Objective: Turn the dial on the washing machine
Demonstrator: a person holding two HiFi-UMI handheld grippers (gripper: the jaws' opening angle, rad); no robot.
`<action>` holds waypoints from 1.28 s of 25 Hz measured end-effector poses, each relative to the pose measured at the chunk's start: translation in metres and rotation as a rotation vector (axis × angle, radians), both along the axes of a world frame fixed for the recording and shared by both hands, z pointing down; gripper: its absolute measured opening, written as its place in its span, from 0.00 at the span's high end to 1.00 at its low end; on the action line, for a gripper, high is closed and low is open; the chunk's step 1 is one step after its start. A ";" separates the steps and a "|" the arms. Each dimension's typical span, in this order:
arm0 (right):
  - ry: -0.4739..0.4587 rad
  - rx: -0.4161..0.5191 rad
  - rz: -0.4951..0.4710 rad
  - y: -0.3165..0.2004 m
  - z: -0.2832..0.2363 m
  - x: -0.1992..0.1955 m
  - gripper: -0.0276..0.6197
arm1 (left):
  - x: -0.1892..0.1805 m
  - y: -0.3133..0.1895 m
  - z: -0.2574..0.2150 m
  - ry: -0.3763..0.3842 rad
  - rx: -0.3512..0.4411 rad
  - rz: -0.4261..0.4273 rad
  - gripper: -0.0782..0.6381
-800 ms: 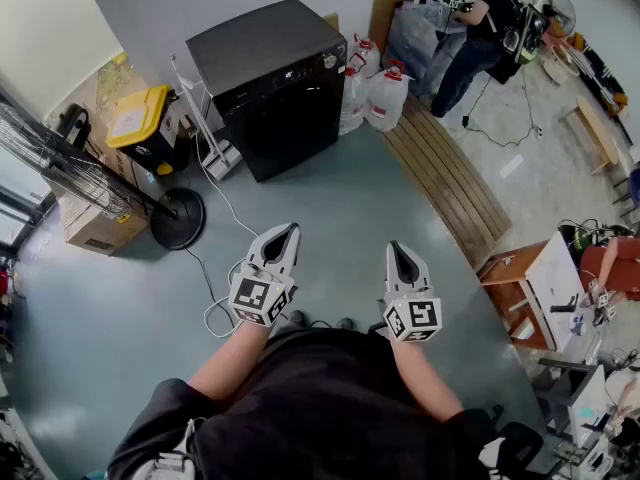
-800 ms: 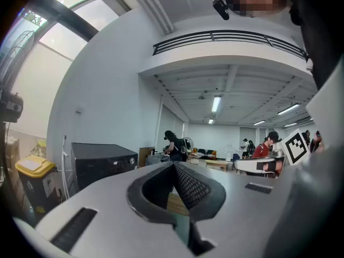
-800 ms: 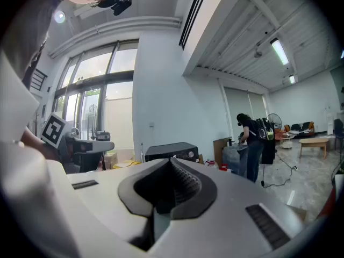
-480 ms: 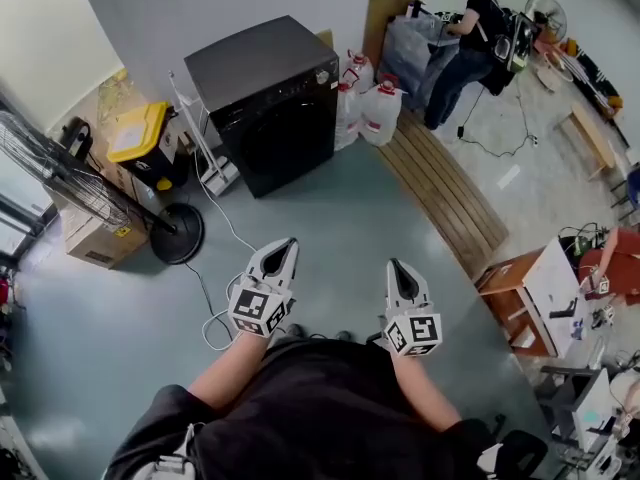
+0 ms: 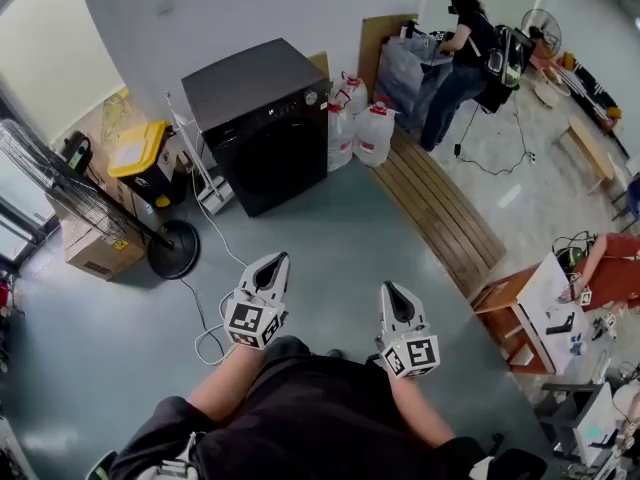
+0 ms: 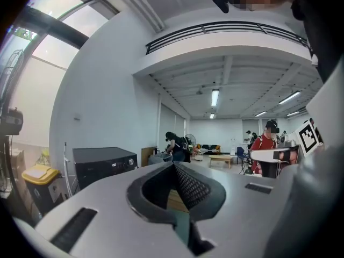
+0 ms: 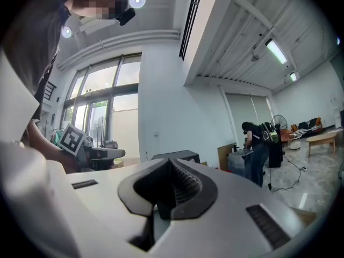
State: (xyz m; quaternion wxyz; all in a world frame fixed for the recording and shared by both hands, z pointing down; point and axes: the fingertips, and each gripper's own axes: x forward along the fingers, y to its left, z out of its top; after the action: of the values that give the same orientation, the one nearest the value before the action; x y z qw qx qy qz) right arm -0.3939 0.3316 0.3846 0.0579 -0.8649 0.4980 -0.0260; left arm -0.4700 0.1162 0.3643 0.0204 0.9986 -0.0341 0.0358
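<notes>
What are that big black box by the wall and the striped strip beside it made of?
The black box-shaped washing machine looks like painted metal, possibly part plastic, with a satin finish: flat panels, soft sheen on top. The long slatted floor strip looks like unpainted wood: tan parallel boards, dark gaps.

Both grippers are held level and side by side, set apart from each other, well short of the washing machine, toward which their tips are pointed. The left gripper is seen with its jaws closed together and nothing between them. The right gripper is likewise closed and empty. The left forearm and right forearm are extended forward, bare below the sleeves.
</notes>
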 end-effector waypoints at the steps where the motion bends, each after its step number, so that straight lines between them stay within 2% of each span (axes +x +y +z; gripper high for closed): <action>1: -0.008 0.003 0.001 0.005 0.001 0.002 0.92 | 0.002 0.003 0.001 -0.004 0.001 -0.006 0.87; 8: -0.061 -0.002 0.007 0.017 0.012 0.025 0.92 | 0.024 0.005 0.008 -0.037 -0.017 -0.017 0.87; 15: -0.086 -0.018 -0.022 -0.010 0.020 0.077 0.92 | 0.074 -0.022 0.019 -0.064 -0.008 -0.052 0.87; 20: -0.100 -0.040 -0.046 -0.034 0.024 0.133 0.92 | 0.126 -0.057 0.047 -0.122 -0.082 -0.112 0.87; 32: -0.076 -0.110 -0.088 -0.104 0.007 0.297 0.92 | 0.288 -0.136 0.044 -0.089 -0.169 -0.138 0.87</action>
State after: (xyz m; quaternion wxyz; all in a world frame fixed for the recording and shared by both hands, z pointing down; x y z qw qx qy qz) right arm -0.0973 0.2280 0.3912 0.0281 -0.8423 0.5309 -0.0889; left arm -0.1823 -0.0198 0.4080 0.1055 0.9860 -0.1004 0.0812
